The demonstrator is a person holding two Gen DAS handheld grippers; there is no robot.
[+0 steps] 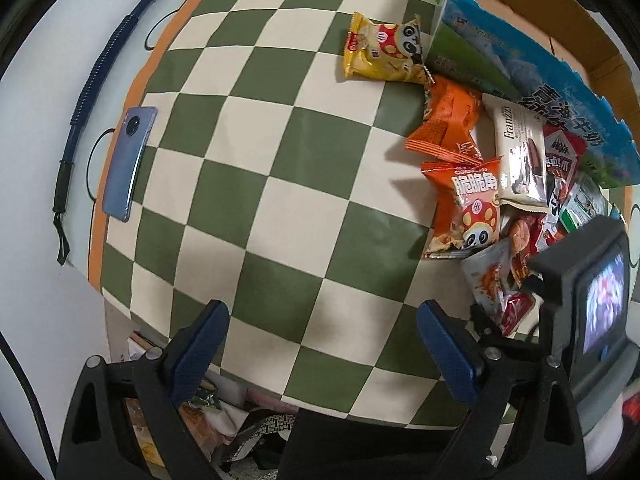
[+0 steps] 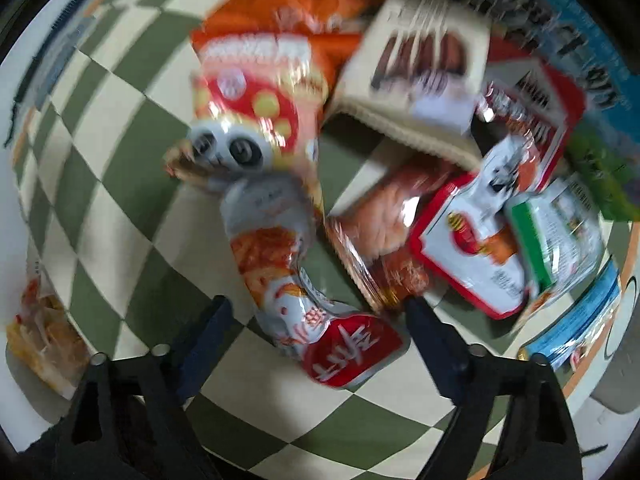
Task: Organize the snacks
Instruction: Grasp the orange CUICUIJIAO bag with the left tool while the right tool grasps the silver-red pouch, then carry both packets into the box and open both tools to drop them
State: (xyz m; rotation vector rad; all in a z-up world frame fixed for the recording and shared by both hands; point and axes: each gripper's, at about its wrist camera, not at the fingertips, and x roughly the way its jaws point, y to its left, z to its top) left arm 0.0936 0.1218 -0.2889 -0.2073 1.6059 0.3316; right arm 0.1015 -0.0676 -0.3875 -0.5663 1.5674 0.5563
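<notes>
A pile of snack packets lies on the green and cream checked cloth (image 1: 280, 200) at the right. It holds an orange panda bag (image 1: 468, 208), a cream Franzzi wafer pack (image 1: 520, 152), a plain orange bag (image 1: 448, 120) and a silver and red pouch (image 1: 496, 284). A yellow panda bag (image 1: 384, 50) lies apart, further back. My left gripper (image 1: 324, 332) is open and empty over bare cloth, left of the pile. My right gripper (image 2: 316, 332) is open, straddling the silver and red pouch (image 2: 296, 276); this view is blurred. The right gripper's body (image 1: 580, 292) shows at the left wrist view's right edge.
A blue phone (image 1: 130, 162) lies at the cloth's left edge beside a dark coiled cord (image 1: 100, 68). A blue and green milk carton box (image 1: 540, 92) stands behind the pile. Another snack bag (image 2: 44, 332) lies at the table edge, left in the right wrist view.
</notes>
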